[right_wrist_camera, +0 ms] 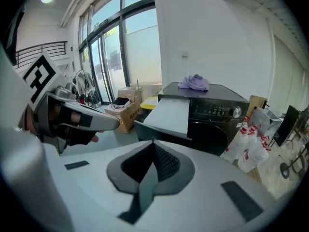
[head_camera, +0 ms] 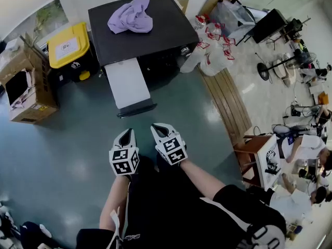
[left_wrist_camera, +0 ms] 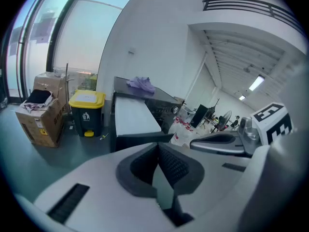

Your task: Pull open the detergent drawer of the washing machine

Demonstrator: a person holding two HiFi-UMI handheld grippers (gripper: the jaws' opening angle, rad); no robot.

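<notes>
The black washing machine (head_camera: 150, 30) stands ahead with a purple cloth (head_camera: 130, 15) on its top. Its long pale detergent drawer (head_camera: 127, 84) sticks far out toward me, dark front panel nearest. Both grippers hang side by side short of that panel, touching nothing. My left gripper (head_camera: 126, 134) is shut and empty, and so is my right gripper (head_camera: 160, 128). In the left gripper view the closed pads of the left gripper (left_wrist_camera: 157, 146) point at the drawer (left_wrist_camera: 133, 115). In the right gripper view the right gripper (right_wrist_camera: 153, 143) faces the drawer (right_wrist_camera: 169, 115) and the machine's control panel (right_wrist_camera: 219, 111).
A yellow-lidded bin (head_camera: 70, 48) and an open cardboard box (head_camera: 26, 87) stand left of the machine. White bags with red print (head_camera: 212, 51) and wooden planks (head_camera: 225, 100) lie to its right. People sit at a table (head_camera: 270, 154) far right.
</notes>
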